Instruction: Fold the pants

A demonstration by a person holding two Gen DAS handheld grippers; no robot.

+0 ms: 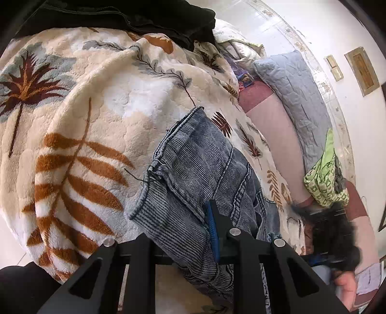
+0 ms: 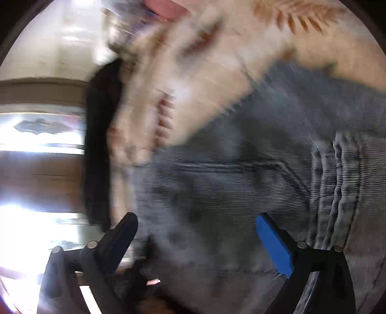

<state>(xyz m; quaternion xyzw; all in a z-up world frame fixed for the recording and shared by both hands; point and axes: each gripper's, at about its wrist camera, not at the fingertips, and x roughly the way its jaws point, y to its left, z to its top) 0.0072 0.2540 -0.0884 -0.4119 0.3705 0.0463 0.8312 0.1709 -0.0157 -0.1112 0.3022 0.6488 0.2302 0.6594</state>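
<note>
Faded ribbed denim pants (image 1: pixel 200 169), seemingly bunched, pinched by left gripper (image 1: pixel 212 231).

Bed (image 1: pixel 270 116) covered by fluffy cream blanket (image 1: pixel 101 101) with brown leaf print. On blanket: grey-blue ribbed pants (image 1: pixel 193 157), black garment (image 1: pixel 144 17) at far edge. Grey quilted pillow (image 1: pixel 294 91) and green patterned cloth (image 1: pixel 325 178) lie on pink sheet beside blanket.

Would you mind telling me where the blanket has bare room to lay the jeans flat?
The leaf-print blanket lies bare between the black garment and the jeans, out to its palm print. Crowded: the pillow and green cloth side.
</note>
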